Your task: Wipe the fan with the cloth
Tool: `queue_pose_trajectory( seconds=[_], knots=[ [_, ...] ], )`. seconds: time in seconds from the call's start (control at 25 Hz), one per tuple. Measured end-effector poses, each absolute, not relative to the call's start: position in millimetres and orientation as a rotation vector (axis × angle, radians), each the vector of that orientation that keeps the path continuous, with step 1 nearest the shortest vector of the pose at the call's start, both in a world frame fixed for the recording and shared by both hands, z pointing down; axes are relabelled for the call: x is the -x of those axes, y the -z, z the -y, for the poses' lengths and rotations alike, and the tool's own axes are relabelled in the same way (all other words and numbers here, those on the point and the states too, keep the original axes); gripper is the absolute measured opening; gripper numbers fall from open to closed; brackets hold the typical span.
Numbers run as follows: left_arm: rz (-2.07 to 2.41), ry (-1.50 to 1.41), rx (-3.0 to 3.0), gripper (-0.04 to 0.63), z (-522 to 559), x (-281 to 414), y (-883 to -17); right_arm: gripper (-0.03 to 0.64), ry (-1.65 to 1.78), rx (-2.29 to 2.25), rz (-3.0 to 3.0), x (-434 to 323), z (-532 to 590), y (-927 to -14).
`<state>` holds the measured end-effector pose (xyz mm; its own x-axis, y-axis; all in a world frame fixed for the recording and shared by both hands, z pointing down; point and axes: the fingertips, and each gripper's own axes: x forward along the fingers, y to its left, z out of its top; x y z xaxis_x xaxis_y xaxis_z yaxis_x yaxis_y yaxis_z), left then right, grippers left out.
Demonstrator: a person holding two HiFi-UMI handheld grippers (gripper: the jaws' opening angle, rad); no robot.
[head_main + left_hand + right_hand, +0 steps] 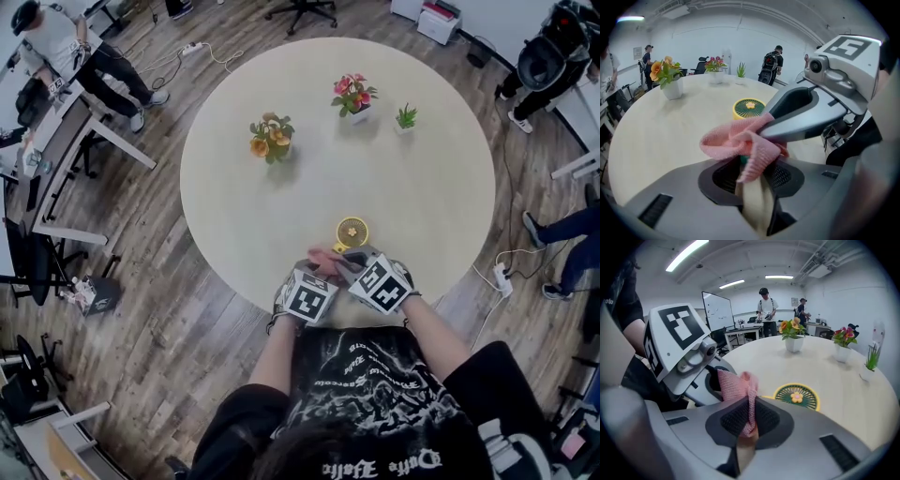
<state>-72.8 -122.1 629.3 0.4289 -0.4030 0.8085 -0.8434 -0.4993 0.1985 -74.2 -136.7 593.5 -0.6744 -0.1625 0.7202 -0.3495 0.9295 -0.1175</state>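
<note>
Fan (352,231) nr table (244,216) edge; cloth (736,140) in front, 3 plants (271,137) beyond

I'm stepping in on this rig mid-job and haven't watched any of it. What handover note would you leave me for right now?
Left gripper: jaws shut on the pink cloth.
Right gripper: jaws shut on the same cloth, which is bunched between the two grippers over the near edge of the table.
Fan: small and yellow, on the table just beyond the grippers with its grille facing up. The cloth is not touching it.
Done: the cloth is up and held. Whether any wiping has happened cannot be told.
Left: bring the cloth onto the fan and wipe it.
</note>
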Motion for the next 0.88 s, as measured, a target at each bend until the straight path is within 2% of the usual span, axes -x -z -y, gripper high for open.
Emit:
queue_pose_trajectory(
  seconds=[0.2,0.88],
  knots=[
    [1.089,-0.966,-2.094,0.17,123,72,-630,0.031,-0.411,-0.678,2.312,65,198,-585],
    [1.133,-0.946,-2.047,0.17,126,72,-631,0.031,-0.268,-0.806,2.262,32,251,-578]
  ],
)
